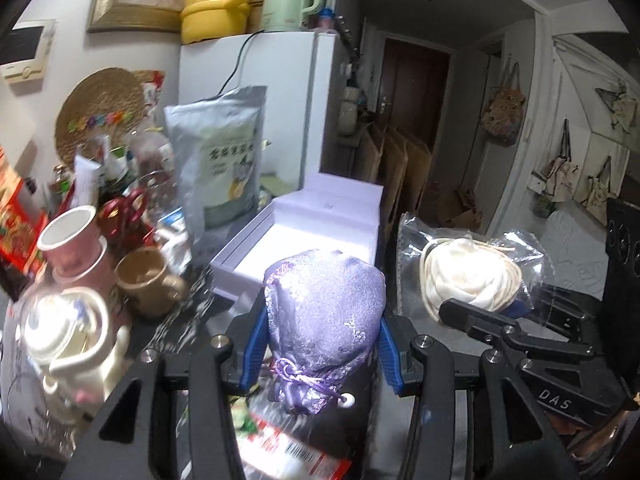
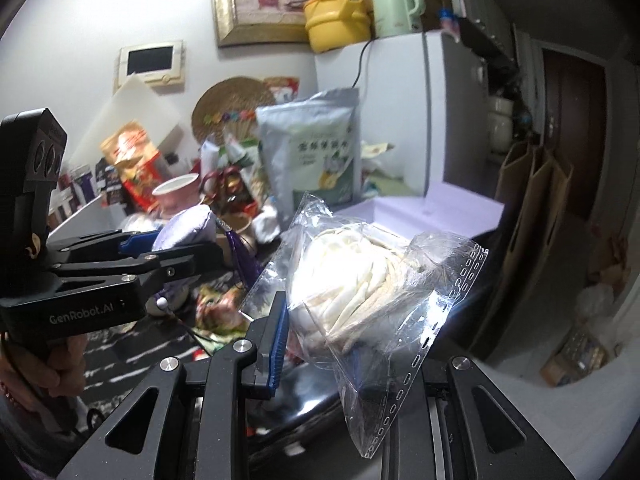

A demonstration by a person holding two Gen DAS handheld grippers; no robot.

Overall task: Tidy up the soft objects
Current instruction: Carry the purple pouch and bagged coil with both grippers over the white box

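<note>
I hold the left gripper point(image 1: 322, 344) clamped on the purple pouch point(image 1: 324, 316), at lower centre of the left view. The pouch's long axis runs along the fingers, drawstring end toward the camera. The right gripper point(image 2: 352, 320) grips the bagged white item point(image 2: 352, 276) at centre of the right view; only its left pad point(image 2: 278, 344) shows, the other is hidden by the bag.

The white box point(image 1: 304, 232) lies open directly ahead of the pouch, just above it in the left view. In that view the bagged item sits right of the box. My judgement: the left gripper is nearer and better aligned, so the pouch goes forward into the box first.
</note>
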